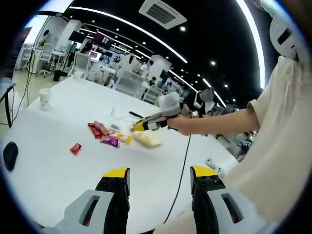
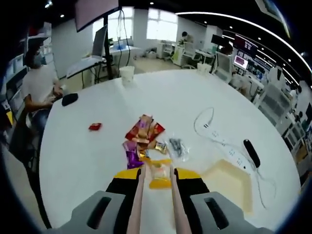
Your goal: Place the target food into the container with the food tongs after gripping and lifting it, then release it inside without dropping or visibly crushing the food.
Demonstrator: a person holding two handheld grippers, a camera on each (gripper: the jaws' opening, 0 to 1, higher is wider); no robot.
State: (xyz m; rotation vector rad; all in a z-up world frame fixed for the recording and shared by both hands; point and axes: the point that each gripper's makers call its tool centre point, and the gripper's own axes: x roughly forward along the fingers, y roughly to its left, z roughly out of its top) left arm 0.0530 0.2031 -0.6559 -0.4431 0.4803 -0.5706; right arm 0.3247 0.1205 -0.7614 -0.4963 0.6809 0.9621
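My right gripper (image 2: pixel 157 174) is shut on a pair of pinkish food tongs (image 2: pixel 138 197), whose two arms run forward between its jaws. The tong tips pinch a yellow snack packet (image 2: pixel 160 176) at the near edge of a snack pile (image 2: pixel 144 130); I cannot tell whether it is off the table. A pale yellow container (image 2: pixel 229 183) lies just right of the packet. My left gripper (image 1: pixel 161 173) stands open over the white table, holding nothing. Farther off, a hand holds the right gripper (image 1: pixel 146 124) above the snack pile (image 1: pixel 105 132) and container (image 1: pixel 148 140).
A lone red candy (image 2: pixel 95 126), a black mouse (image 2: pixel 69 99) and a paper cup (image 2: pixel 126 74) sit on the round white table (image 2: pixel 87 165). A white power strip with cable (image 2: pixel 229 152) and a black object (image 2: pixel 251 151) lie beyond the container. A person (image 2: pixel 41 83) sits at the table's edge.
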